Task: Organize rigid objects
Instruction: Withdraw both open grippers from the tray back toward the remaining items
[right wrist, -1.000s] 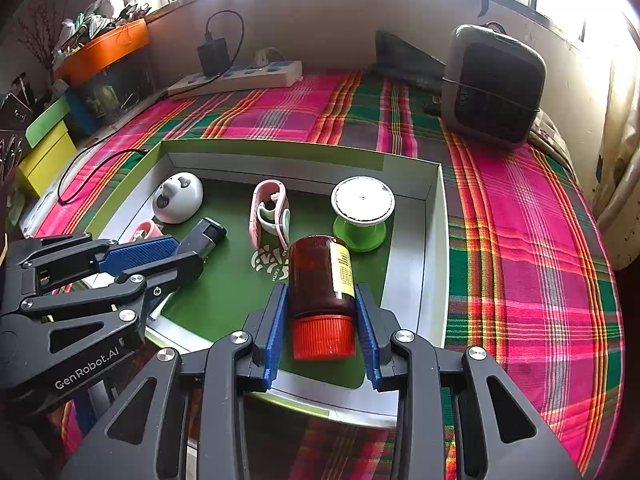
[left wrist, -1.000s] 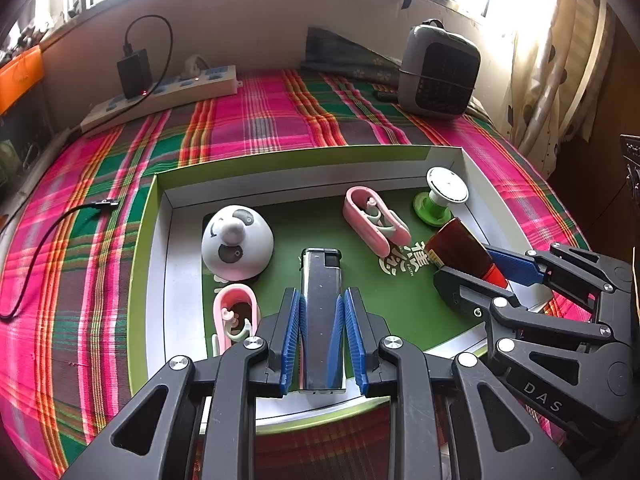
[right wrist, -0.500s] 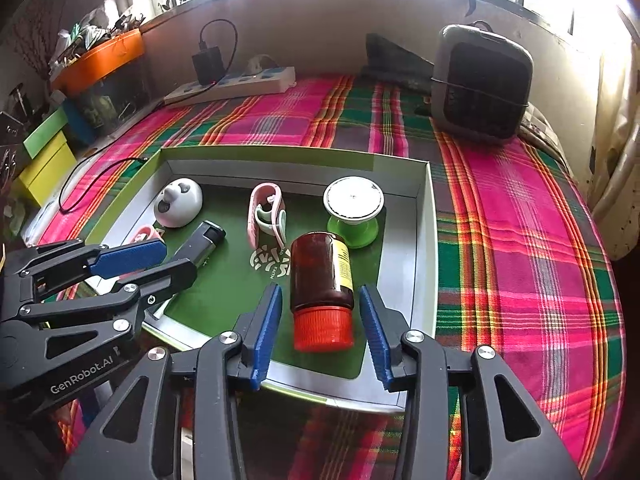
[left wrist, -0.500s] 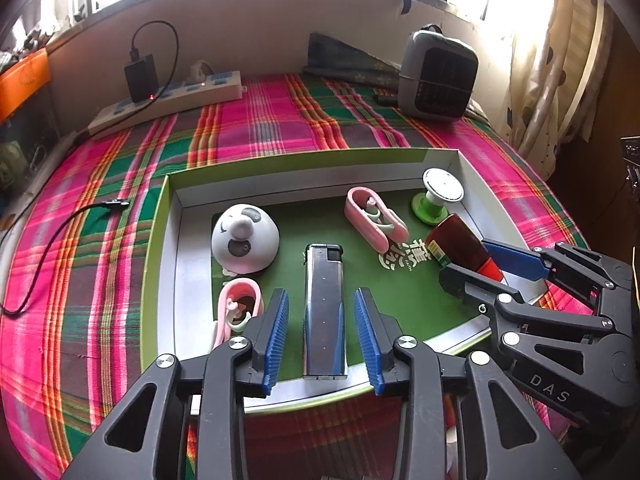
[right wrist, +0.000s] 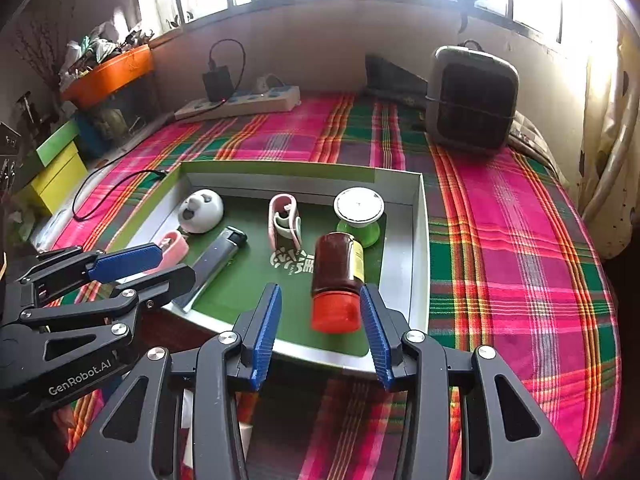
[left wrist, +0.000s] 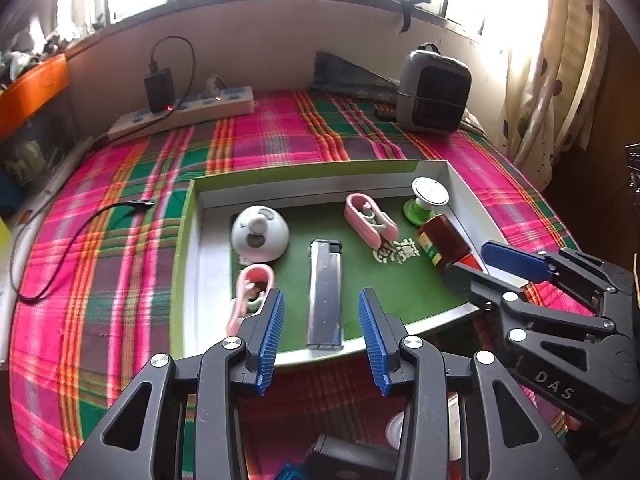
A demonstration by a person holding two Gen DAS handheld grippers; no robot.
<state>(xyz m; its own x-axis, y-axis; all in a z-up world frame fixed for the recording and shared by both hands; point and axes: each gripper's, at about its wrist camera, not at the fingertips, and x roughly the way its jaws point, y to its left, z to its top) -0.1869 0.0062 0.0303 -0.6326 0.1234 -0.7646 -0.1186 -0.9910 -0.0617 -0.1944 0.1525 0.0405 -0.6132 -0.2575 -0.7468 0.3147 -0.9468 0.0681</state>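
Observation:
A green tray with a grey rim (left wrist: 208,264) lies on the plaid cloth. A silver lighter (left wrist: 326,276) lies flat in it. My left gripper (left wrist: 320,294) hovers over the lighter's near end, its jaws opening, pads clear of the lighter. A brown bottle with a red cap (right wrist: 338,276) lies on its side near the tray's right wall (right wrist: 404,248). My right gripper (right wrist: 320,288) stands open around the cap end without pressing it. Also in the tray are a white dome toy (left wrist: 260,234), two pink clips (left wrist: 370,220) (left wrist: 252,284) and a green-and-white spool (left wrist: 426,200).
A power strip with a plugged charger (left wrist: 184,112) and a grey heater (left wrist: 434,94) stand at the back. A black cable (left wrist: 80,240) trails left of the tray. An orange bin (right wrist: 108,76) and yellow-green boxes (right wrist: 56,168) sit far left. A curtain hangs at the right.
Both grippers have opened: the left let go of the lighter, the right of the bottle. Both have drawn back and slightly up from the tray.

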